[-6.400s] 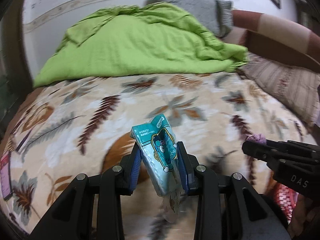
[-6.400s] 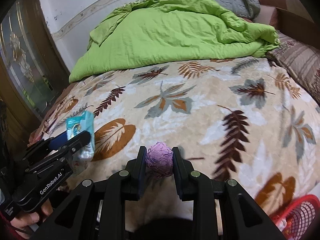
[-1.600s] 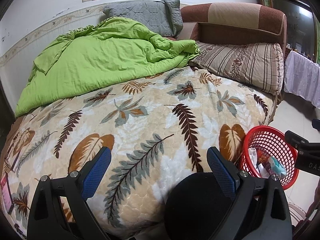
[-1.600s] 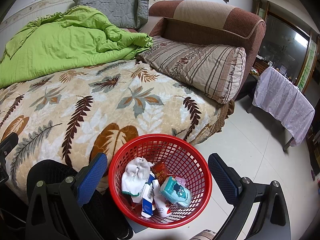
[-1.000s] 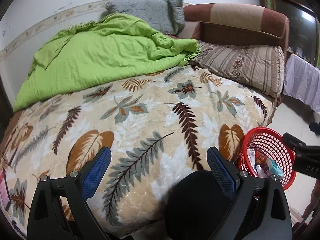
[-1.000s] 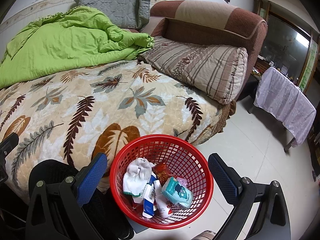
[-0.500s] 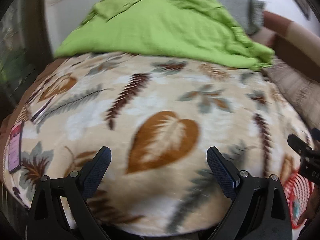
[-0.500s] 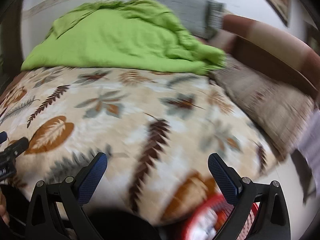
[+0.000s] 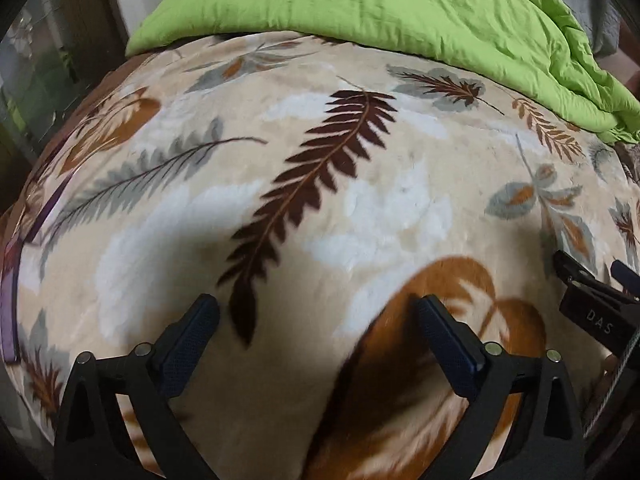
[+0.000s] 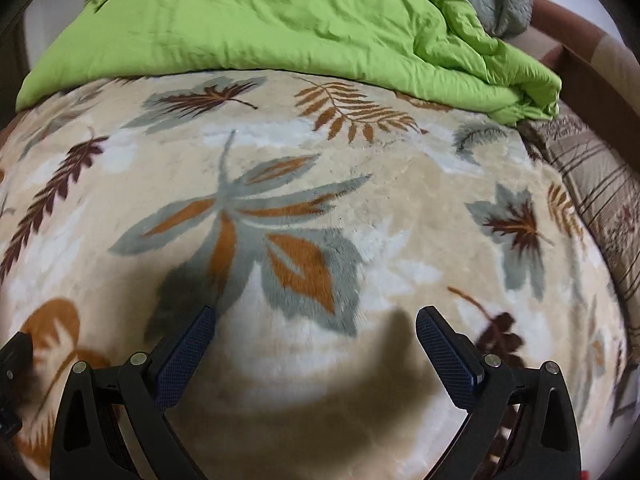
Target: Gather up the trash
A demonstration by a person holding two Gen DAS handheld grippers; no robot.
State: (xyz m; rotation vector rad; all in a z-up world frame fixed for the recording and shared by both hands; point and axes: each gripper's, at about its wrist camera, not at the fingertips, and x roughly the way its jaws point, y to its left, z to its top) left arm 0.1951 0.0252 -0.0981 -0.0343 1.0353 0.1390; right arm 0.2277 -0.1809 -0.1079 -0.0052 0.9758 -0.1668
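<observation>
- No trash is visible on the beige leaf-patterned plush blanket [image 9: 360,208]; the collecting basket is out of view.
- Left hand-held gripper [image 9: 316,332], jaws just widened further, and right hand-held gripper [image 10: 316,336] both gape empty, angled down, apparently searching.
- Crumpled lime-green quilt [image 10: 280,20] lies beyond.

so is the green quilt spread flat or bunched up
Bunched up: the green quilt lies in a rumpled heap at the far end of the leaf-print blanket, with thick folds at its right edge.
</observation>
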